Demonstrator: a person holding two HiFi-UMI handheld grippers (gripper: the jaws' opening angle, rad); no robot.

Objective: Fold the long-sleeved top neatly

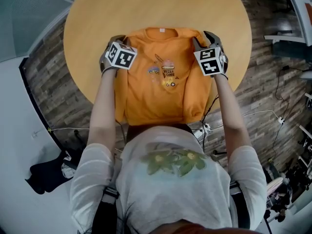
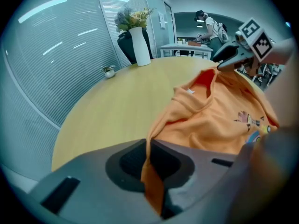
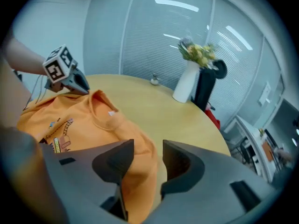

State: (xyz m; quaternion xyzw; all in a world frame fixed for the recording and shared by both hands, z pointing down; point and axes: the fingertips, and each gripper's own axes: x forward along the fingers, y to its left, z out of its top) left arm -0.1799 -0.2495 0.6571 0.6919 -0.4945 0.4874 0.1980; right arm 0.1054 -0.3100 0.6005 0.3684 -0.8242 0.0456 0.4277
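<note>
Clamping the orange top (image 1: pixel 156 96) at one shoulder, left gripper (image 2: pixel 148 146) fingers are closed on fabric; right gripper (image 3: pixel 148 148) fingers open, cloth loose between them over worktop (image 1: pixel 146 9).

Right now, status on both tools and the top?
Left tool shut on orange top. Right tool open, fabric between jaws. Top on table; vase far off.

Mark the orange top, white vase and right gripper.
orange top (image 1: pixel 156 100), head view, front below the print.
white vase (image 2: pixel 140 46), left gripper view, mid-body.
right gripper (image 3: pixel 147 144), right gripper view, between its open jaws.
</note>
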